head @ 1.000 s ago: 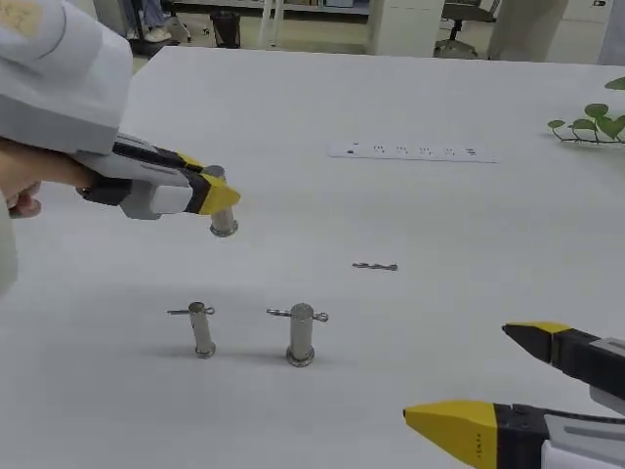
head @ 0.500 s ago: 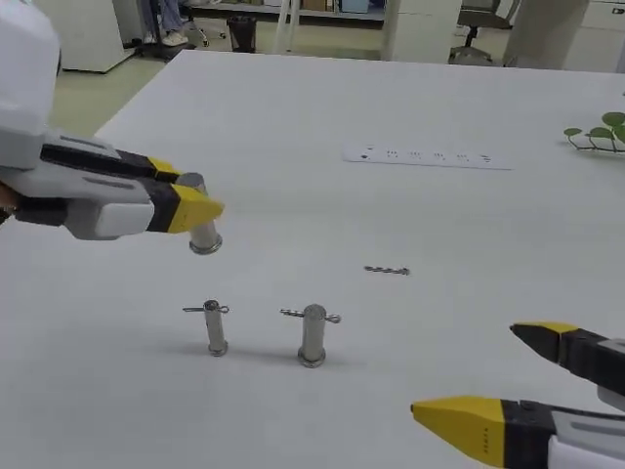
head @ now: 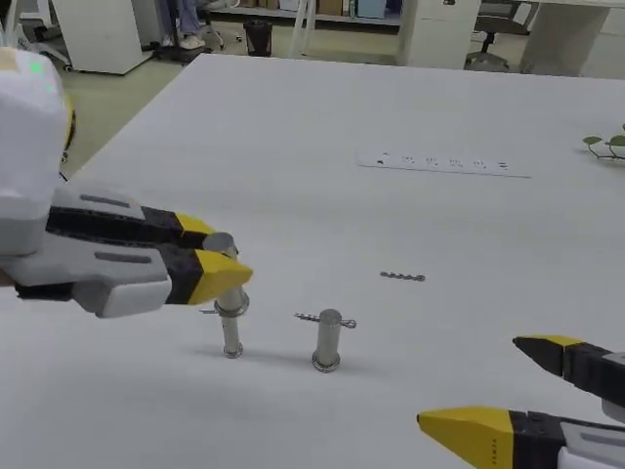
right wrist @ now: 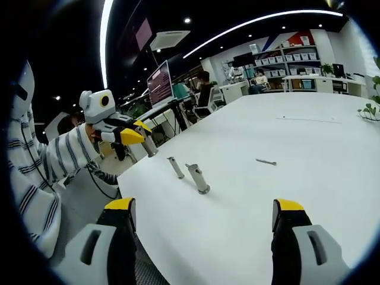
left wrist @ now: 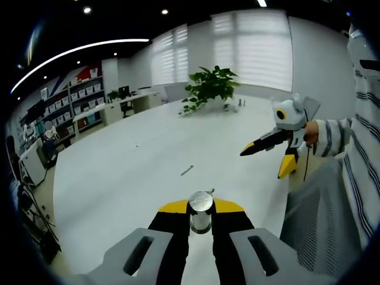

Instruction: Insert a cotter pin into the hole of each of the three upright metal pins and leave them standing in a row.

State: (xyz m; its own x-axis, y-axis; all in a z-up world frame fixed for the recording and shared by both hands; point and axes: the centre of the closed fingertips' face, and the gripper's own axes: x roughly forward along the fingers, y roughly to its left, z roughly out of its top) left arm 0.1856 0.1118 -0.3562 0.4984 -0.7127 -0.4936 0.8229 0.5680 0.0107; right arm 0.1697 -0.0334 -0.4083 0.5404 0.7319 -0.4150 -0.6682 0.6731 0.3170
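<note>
- The left gripper (head: pixel 223 252) is at the left side, clenched on a metal pin (head: pixel 231 301); the pin is about upright between the yellow jaws, raised above the white table (head: pixel 293 137).
- In the left gripper view the same pin (left wrist: pixel 200 212) sits tight between the two jaws.
- Two standing pins are side by side in the near middle: the left pin (head: pixel 231 340) and the right pin (head: pixel 327 346), each with a cotter pin through its top.
- One loose cotter pin (head: pixel 402 277) lies flat, further away and to the right of them.
- The right gripper (head: pixel 483 386) is at the near right, jaws wide apart and holding nothing.
- A power strip (head: pixel 444 164) lies far on the table.
</note>
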